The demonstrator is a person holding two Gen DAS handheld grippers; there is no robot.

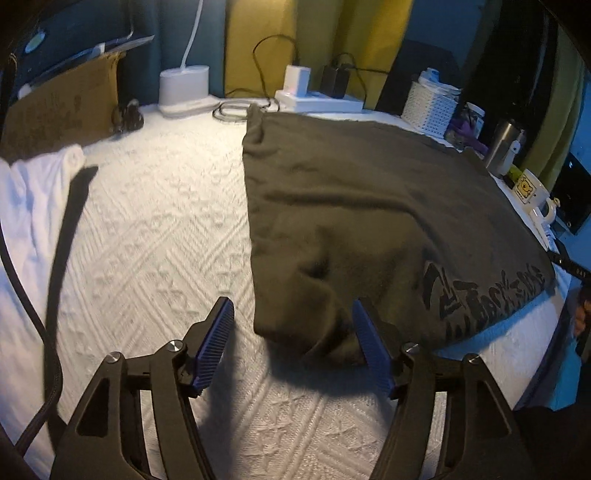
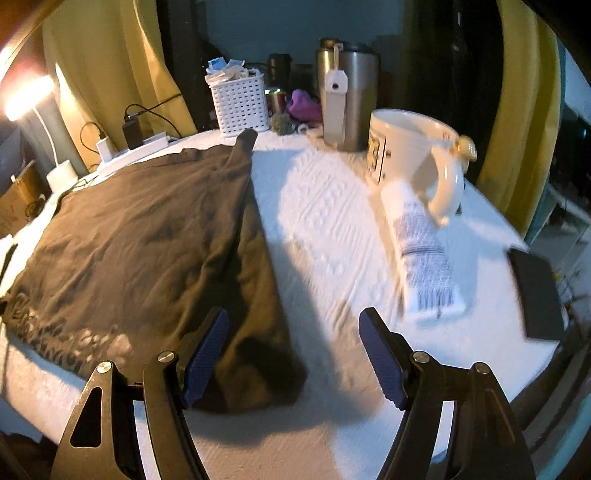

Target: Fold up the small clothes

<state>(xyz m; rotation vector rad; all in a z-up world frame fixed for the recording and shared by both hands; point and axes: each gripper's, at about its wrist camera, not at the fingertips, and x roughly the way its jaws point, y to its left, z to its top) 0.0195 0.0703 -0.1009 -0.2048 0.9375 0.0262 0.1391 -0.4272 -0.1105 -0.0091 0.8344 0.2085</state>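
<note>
Judging the dark printed T-shirt soft and limp, we'd pinch its near corners; left gripper and right gripper fingers spread, empty

White textured cover spread over table surface. Teal wall at far side; yellow-green curtains hang left and right of it. Lit lamp at far left, white base on table, casting warm light with hard shadows. White power strip with chargers plugged in along far edge. Cardboard box far left. White perforated basket, steel tumbler, cream mug along far right.
</note>
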